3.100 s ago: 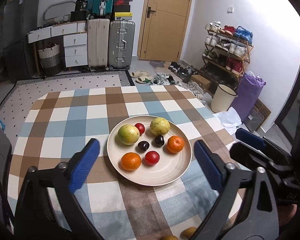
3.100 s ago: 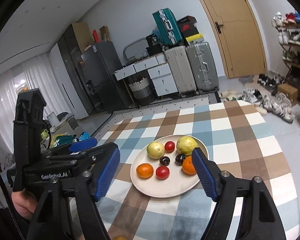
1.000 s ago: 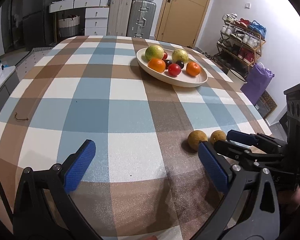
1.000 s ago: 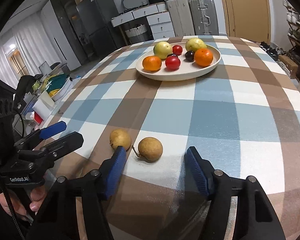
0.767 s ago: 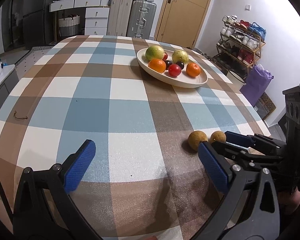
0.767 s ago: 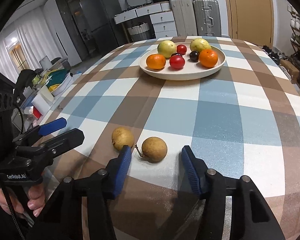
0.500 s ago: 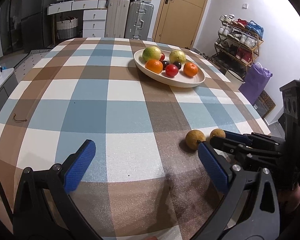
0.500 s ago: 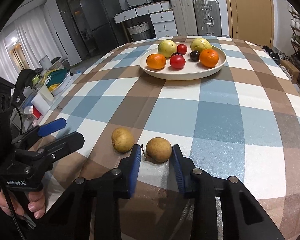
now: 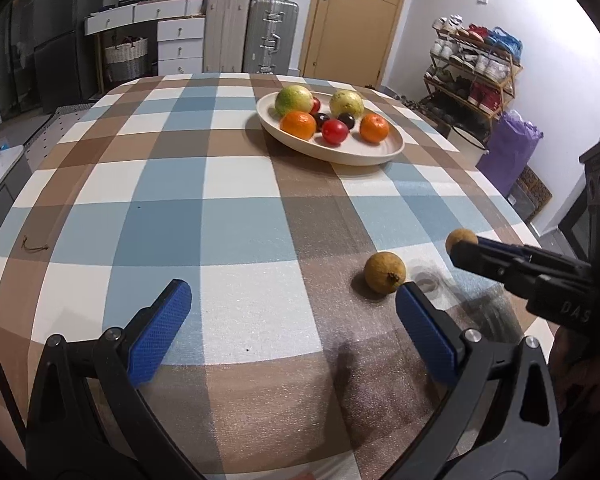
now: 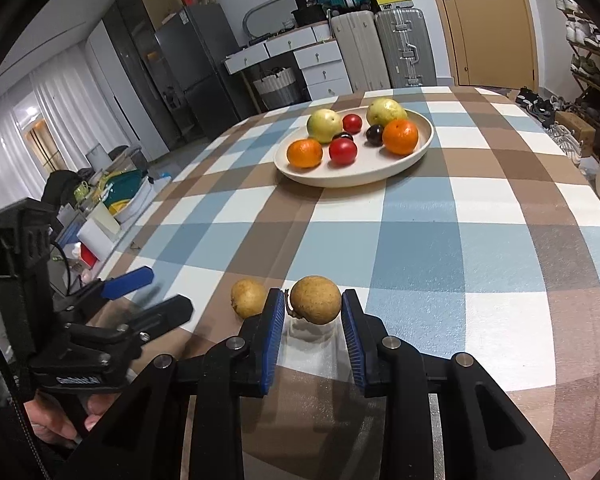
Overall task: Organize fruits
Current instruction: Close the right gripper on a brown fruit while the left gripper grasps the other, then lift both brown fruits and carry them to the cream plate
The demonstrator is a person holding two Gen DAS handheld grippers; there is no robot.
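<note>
- Near the front edge of the round table covered in a blue, brown and white checked cloth (image 10: 460, 208), my right gripper (image 10: 312, 320) is now clamping the small round brown stemmed fruit (image 10: 315, 299); a second ago its blue-padded jaws were standing wide on either side of that fruit, and they have since closed onto it.
- Judging from the shadow under it in the right wrist view, the held fruit is sitting slightly clear of the cloth, so I am reading the pickup as made and the carry as the step now due.
- Both blue pads are pressing the fruit's sides, with the fruit lying at the jaw tips and its stem pointing toward the left pad.
- A second small round brown fruit (image 10: 247, 298) is lying on the cloth just beside the left pad, apart from the held one and not gripped.
- My left gripper (image 9: 288, 320) is standing with its jaws wide apart and nothing between them; that second fruit (image 9: 385, 272) is lying just beyond its right-hand tip.
- Farther across the table, well apart from both grippers, the wide cream-coloured shallow plate (image 10: 340, 178) is holding two oranges, two green-yellow fruits, two red fruits and two dark ones.
- In my judgement the plate is the destination, and its near side is offering bare room for the held fruit.
</note>
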